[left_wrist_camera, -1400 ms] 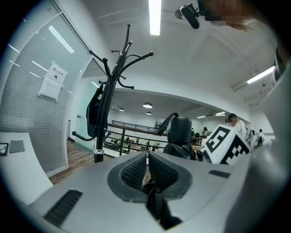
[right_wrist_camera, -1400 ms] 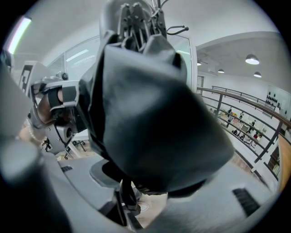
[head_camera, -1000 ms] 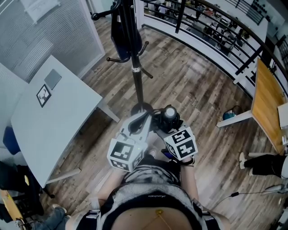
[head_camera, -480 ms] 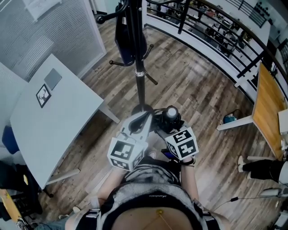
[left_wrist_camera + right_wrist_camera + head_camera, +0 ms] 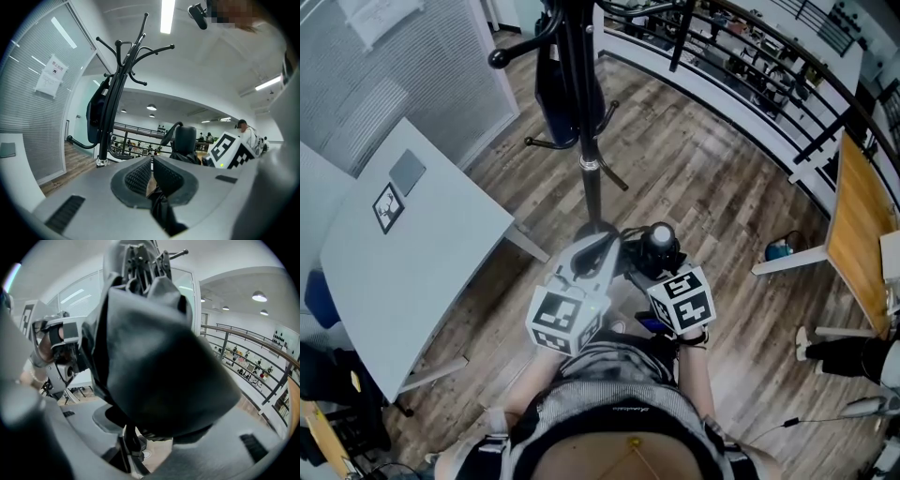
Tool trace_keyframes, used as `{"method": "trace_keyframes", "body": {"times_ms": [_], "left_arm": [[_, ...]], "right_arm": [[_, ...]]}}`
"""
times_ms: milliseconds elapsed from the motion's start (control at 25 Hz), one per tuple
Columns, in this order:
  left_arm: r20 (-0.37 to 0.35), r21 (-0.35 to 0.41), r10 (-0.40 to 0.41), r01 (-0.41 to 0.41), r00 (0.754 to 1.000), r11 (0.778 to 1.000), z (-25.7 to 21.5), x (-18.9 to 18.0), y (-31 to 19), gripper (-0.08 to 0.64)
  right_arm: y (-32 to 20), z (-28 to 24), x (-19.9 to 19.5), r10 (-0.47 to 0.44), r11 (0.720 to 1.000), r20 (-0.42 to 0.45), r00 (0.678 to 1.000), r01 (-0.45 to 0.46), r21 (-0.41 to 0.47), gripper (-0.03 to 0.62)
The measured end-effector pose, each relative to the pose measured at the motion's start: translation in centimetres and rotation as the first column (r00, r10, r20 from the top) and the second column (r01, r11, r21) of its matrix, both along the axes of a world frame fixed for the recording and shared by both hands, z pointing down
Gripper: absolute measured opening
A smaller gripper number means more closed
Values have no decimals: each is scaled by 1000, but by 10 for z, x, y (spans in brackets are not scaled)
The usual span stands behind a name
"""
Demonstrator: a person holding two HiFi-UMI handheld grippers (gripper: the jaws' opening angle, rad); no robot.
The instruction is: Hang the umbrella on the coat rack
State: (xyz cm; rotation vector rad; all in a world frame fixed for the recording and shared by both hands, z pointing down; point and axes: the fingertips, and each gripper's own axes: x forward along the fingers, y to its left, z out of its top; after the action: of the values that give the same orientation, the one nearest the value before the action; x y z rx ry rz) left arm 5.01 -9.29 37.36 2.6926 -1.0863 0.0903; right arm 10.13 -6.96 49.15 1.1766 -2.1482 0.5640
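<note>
Folded umbrella [image 5: 657, 246] held in both grippers, in front of the coat rack [image 5: 586, 131].
Head view: left gripper [image 5: 602, 251] and right gripper [image 5: 645, 267] sit side by side at the person's chest with the black umbrella between them, near the rack's base; a dark bag [image 5: 558, 84] hangs on the rack (contents don't show); white table [image 5: 412, 253] to the left, wood floor below. Left gripper view: jaws nearly together, pinching a black strap or fold of the umbrella; its handle stands just beyond the tips, rack w/ bag further back at left. Right gripper view: the umbrella's black fabric fills most of the frame, and the jaws are clamped on a thin black part under it.
</note>
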Motion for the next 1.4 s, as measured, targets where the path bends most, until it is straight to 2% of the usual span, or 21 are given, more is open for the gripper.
{"method": "trace_keyframes", "body": {"times_ms": [320,1000,1400], "left_arm": [[-10,-1,16,-16,1000,1000,0,6,-17,14],[-13,17,20,-19,1000,1000,5,-4,-51,14],[-3,15,-21,21,1000,1000,12,-27,-61,14]], "right_arm": [[-14,6,9,20,1000,-11,1000,-20,-19,256],[-46,23,0,22,999,-9,1000,-22,-28,255],[-62,29,-22,-26,999,-5,1000,25,-31,255]]}}
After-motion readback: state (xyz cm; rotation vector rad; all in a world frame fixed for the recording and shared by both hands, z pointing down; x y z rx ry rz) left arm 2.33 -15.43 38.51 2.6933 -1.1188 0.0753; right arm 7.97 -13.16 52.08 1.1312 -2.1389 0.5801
